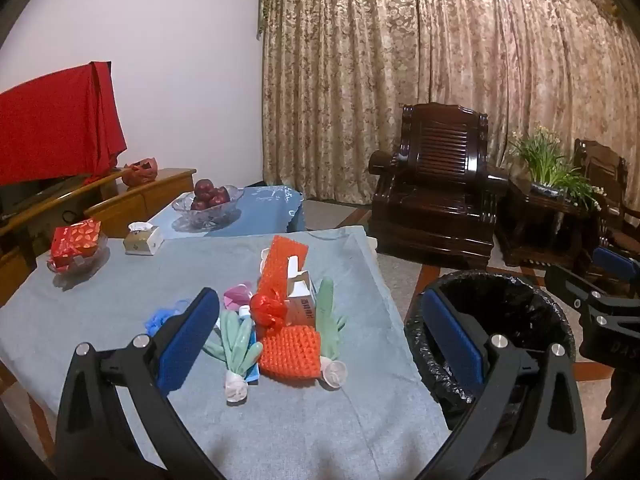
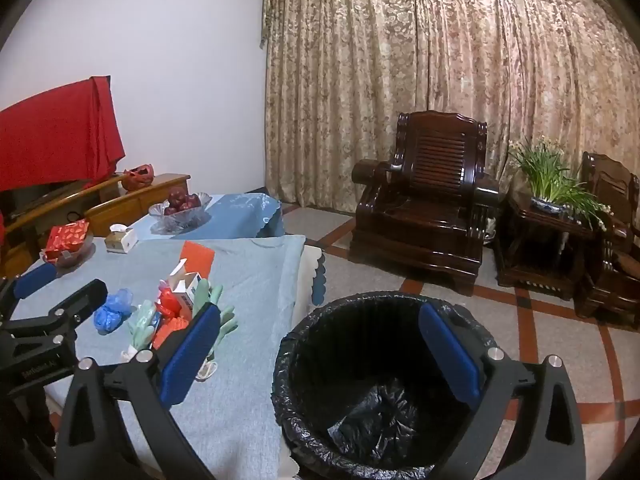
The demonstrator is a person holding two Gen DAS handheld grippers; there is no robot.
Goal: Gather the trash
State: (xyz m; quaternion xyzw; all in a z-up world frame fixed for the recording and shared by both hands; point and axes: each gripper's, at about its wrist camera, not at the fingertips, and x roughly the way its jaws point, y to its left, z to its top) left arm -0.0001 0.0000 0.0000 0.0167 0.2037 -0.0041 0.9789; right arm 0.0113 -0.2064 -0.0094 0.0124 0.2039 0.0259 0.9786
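A pile of trash lies on the grey tablecloth (image 1: 120, 304): orange foam netting (image 1: 290, 354), a red plastic bag (image 1: 268, 310), a small open carton (image 1: 302, 300), green rubber gloves (image 1: 236, 340), a blue plastic bag (image 1: 160, 318) and a pink wrapper (image 1: 236, 294). The pile also shows in the right wrist view (image 2: 172, 308). My left gripper (image 1: 320, 340) is open and empty, above the table just short of the pile. My right gripper (image 2: 320, 356) is open and empty over the black-lined trash bin (image 2: 380, 400). The bin (image 1: 512, 320) stands on the floor right of the table.
At the table's far left stand a glass dish with a red packet (image 1: 76, 248) and a tissue box (image 1: 142, 238). A bowl of apples (image 1: 210, 200) sits on a blue-clothed table behind. A dark wooden armchair (image 1: 436, 184) and a plant (image 1: 552, 164) stand to the right.
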